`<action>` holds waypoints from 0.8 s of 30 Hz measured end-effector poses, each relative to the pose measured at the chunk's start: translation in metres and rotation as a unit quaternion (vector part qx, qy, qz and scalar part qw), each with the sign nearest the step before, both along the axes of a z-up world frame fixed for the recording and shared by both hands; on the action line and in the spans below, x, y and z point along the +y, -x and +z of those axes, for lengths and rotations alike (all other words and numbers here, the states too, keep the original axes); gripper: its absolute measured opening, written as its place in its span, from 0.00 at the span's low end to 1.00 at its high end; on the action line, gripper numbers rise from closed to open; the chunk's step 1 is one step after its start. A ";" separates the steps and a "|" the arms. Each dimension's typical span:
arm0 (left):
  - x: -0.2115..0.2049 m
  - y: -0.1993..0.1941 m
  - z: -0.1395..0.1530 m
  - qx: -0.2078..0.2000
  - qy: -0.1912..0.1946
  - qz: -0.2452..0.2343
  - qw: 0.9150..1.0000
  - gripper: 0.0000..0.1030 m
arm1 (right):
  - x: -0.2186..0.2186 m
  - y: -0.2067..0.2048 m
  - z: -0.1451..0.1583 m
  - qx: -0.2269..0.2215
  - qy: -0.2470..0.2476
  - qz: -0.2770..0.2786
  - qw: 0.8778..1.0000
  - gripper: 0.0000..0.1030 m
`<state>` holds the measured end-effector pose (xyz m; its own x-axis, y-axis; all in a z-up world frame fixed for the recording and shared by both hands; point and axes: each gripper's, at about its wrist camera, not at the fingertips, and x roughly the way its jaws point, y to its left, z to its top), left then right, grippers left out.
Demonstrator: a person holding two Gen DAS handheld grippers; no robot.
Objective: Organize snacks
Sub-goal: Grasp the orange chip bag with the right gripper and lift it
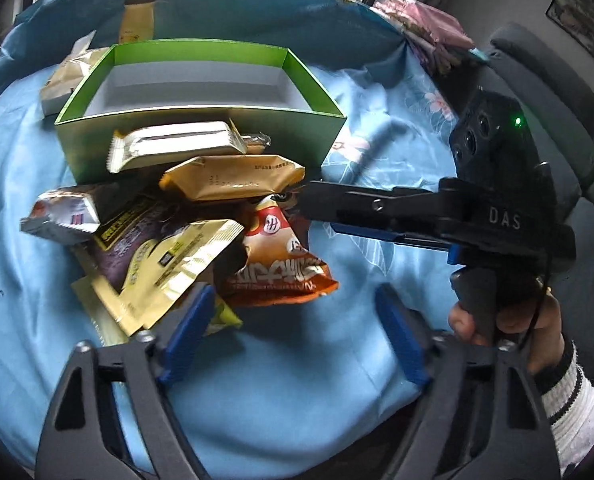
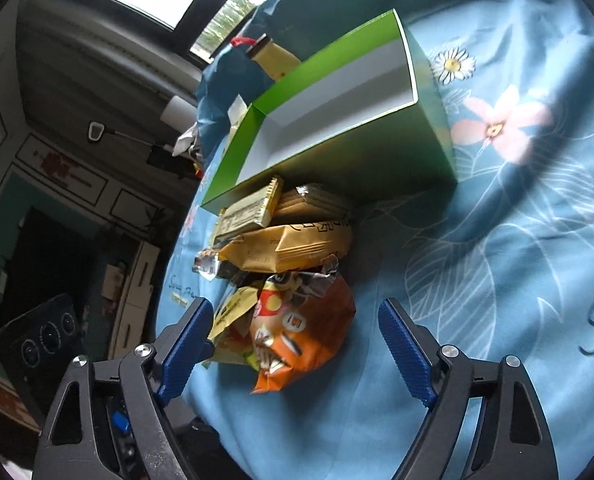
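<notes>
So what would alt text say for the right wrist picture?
An open right gripper straddles an orange snack bag at the near end of a pile of wrappers, in front of an empty green box on blue floral cloth.

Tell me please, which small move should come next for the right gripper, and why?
Probably close the right gripper on the orange snack bag. Its jaws are open with that bag lying between them, untouched, at the near end of the pile. The green box behind is empty, so the bag could go there afterwards.
</notes>
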<state>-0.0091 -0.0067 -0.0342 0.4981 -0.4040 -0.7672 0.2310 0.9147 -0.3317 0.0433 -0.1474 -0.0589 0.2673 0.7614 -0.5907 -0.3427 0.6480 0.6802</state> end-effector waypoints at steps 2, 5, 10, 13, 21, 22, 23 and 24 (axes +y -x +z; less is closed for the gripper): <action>-0.005 -0.006 -0.005 0.005 -0.008 -0.002 1.000 0.74 | 0.004 -0.003 -0.003 0.003 -0.001 0.007 1.000 0.84; -0.009 -0.014 -0.014 0.017 -0.013 -0.003 1.000 0.74 | 0.011 -0.007 -0.008 0.006 0.007 0.015 1.000 0.84; -0.009 -0.020 -0.018 0.018 -0.027 0.006 0.999 0.65 | 0.021 -0.011 -0.015 0.014 0.021 0.036 0.999 0.82; -0.008 -0.022 -0.020 0.020 -0.021 0.008 1.000 0.63 | 0.027 -0.012 -0.021 0.020 0.023 0.047 0.998 0.63; -0.007 -0.017 -0.019 0.014 -0.009 0.003 1.000 0.61 | 0.021 -0.002 -0.017 0.002 0.027 0.042 0.999 0.51; -0.005 -0.014 -0.018 0.013 -0.006 0.002 1.000 0.61 | 0.019 0.000 -0.016 0.003 0.024 0.041 0.999 0.50; -0.005 -0.012 -0.017 0.012 -0.002 0.000 1.000 0.60 | 0.016 0.001 -0.016 0.004 0.022 0.039 0.999 0.49; -0.005 -0.009 -0.016 0.011 0.002 -0.003 1.000 0.60 | 0.013 0.003 -0.016 0.006 0.019 0.036 0.999 0.48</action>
